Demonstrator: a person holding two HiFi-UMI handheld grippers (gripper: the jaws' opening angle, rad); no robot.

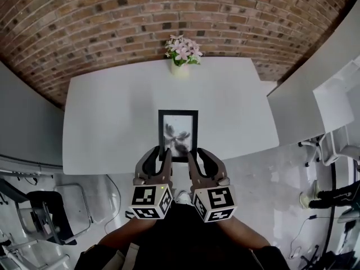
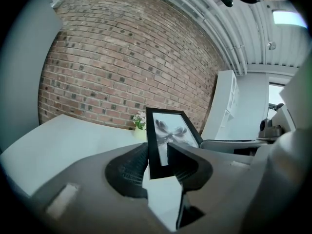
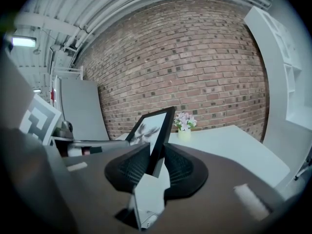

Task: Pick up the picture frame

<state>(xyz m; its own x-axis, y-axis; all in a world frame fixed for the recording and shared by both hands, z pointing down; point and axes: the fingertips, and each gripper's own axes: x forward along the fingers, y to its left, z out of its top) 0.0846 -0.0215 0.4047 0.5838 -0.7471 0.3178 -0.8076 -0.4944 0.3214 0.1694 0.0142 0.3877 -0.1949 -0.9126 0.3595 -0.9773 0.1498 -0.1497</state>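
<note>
Item 1: picture frame point(image 1: 178, 135), black, held raised over the white table's point(image 1: 107, 122) near edge. We record 2 grips: left gripper point(image 1: 159, 158) clamps its lower left edge, right gripper point(image 1: 199, 158) its lower right (flower vase point(image 1: 181, 58) behind).

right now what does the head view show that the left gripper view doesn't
Only the head view: the floor, the person's forearms, both marker cubes. Only the left gripper view: the ribbed ceiling and a ceiling light. Both: the left tool clamped on the picture frame, the flower vase, the white table, the brick wall.
</note>
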